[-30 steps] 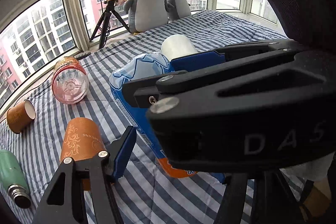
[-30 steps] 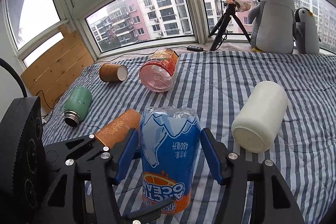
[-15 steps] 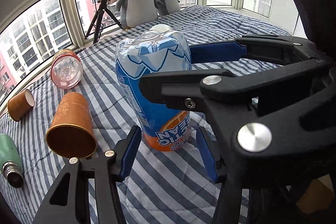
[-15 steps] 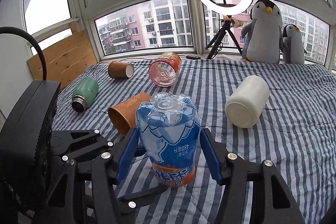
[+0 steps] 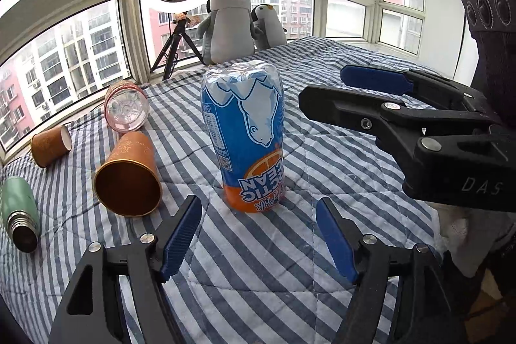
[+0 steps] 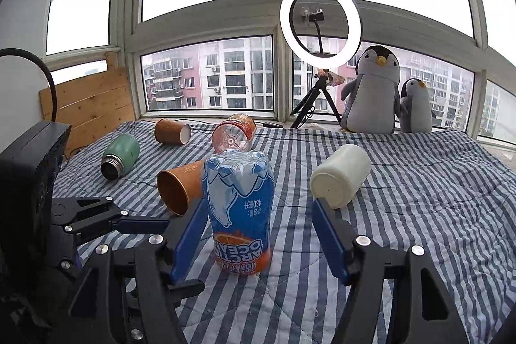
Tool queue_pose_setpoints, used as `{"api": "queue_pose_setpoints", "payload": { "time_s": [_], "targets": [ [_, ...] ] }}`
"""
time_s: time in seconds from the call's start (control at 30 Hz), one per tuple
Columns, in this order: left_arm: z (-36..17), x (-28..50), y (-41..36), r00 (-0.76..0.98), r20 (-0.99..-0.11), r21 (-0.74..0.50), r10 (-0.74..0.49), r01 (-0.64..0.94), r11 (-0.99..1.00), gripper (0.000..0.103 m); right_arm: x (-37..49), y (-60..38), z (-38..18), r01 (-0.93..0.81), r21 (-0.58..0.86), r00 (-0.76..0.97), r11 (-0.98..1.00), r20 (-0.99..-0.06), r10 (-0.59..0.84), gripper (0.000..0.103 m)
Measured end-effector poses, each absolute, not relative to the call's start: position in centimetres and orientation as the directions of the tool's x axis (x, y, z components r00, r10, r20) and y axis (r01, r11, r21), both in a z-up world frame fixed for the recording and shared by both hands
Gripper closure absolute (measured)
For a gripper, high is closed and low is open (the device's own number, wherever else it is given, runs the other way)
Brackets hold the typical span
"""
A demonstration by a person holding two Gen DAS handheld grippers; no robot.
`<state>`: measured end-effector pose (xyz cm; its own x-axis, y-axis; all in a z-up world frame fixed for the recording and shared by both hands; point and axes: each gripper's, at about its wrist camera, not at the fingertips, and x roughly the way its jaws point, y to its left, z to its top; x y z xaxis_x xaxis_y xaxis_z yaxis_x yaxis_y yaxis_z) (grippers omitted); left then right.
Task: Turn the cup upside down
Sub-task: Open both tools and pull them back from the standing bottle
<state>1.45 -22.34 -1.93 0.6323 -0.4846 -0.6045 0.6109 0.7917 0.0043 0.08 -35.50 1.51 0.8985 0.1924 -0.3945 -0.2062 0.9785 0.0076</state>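
A blue and orange Arctic Ocean bottle cup (image 5: 246, 137) stands upside down on the striped blanket (image 5: 264, 250); it also shows in the right wrist view (image 6: 238, 208). My left gripper (image 5: 259, 237) is open, just in front of it and apart from it. My right gripper (image 6: 259, 240) is open, its blue pads either side of the cup's base without touching. The right gripper also shows in the left wrist view (image 5: 325, 87), beside the cup.
A brown paper cup (image 5: 129, 176) lies on its side left of the bottle. A second brown cup (image 5: 50, 144), a green flask (image 5: 17, 210), a pink bottle (image 5: 125, 108) and a white cup (image 6: 340, 178) also lie there. Penguin toys (image 6: 371, 92) and a ring light (image 6: 319, 24) stand by the window.
The bottle cup has been set upside down on the blanket. Both grippers have drawn back from it and the right jaws have opened wider.
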Motion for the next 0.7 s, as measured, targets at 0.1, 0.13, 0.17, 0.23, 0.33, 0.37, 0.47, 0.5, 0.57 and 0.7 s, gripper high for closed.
{"api": "queue_pose_setpoints", "payload": {
  "time_s": [0.1,0.13,0.17,0.23,0.33,0.37,0.47,0.5,0.57,0.7],
  "targets": [
    [-1.0,-0.1,-21.0,0.699,-0.527,-0.005,-0.484,0.567,0.824,0.009,-1.4,-35.9,1.7,-0.159,-0.023,0.931,0.987,-0.335,0.143,0.028],
    [-0.7,-0.6,-20.7,0.73,-0.497,0.004,-0.469,0.543,0.84,0.008,-1.8,-36.0,1.8,-0.146,-0.032,0.94,0.989,-0.315,0.129,0.027],
    [-0.6,-1.1,-20.3,0.756,-0.467,0.002,-0.459,0.52,0.854,0.003,-2.1,-36.1,1.9,-0.134,-0.037,0.947,0.99,-0.299,0.117,0.026],
    [-0.3,-1.5,-19.7,0.789,-0.417,-0.025,-0.452,0.487,0.873,0.0,-2.6,-36.5,2.0,-0.114,-0.035,0.957,0.993,-0.271,0.1,0.019],
    [0.1,-1.8,-19.0,0.85,-0.348,-0.042,-0.395,0.407,0.913,0.0,-3.1,-36.7,1.9,-0.064,-0.06,0.971,0.996,-0.234,0.048,0.017],
    [0.2,-1.9,-18.9,0.865,-0.33,-0.048,-0.378,0.385,0.922,0.0,-3.4,-36.8,1.8,-0.05,-0.064,0.975,0.997,-0.22,0.035,0.017],
    [0.5,-2.0,-18.3,0.893,-0.292,-0.07,-0.344,0.339,0.938,0.0,-4.0,-37.3,1.7,-0.024,-0.043,0.982,0.999,-0.186,0.016,0.017],
    [0.6,-2.0,-18.0,0.898,-0.281,-0.081,-0.338,0.328,0.941,0.0,-4.2,-37.5,1.7,-0.011,-0.043,0.985,0.999,-0.175,0.004,0.017],
    [0.6,-2.1,-17.9,0.914,-0.259,-0.085,-0.313,0.301,0.95,0.0,-4.4,-37.7,1.6,0.002,-0.044,0.986,0.999,-0.165,-0.01,0.017],
    [0.7,-3.2,-17.7,0.956,-0.184,-0.049,-0.227,0.222,0.974,0.0,-4.7,-38.3,1.1,0.039,-0.037,0.989,0.999,-0.142,-0.044,0.017]
  ]
}}
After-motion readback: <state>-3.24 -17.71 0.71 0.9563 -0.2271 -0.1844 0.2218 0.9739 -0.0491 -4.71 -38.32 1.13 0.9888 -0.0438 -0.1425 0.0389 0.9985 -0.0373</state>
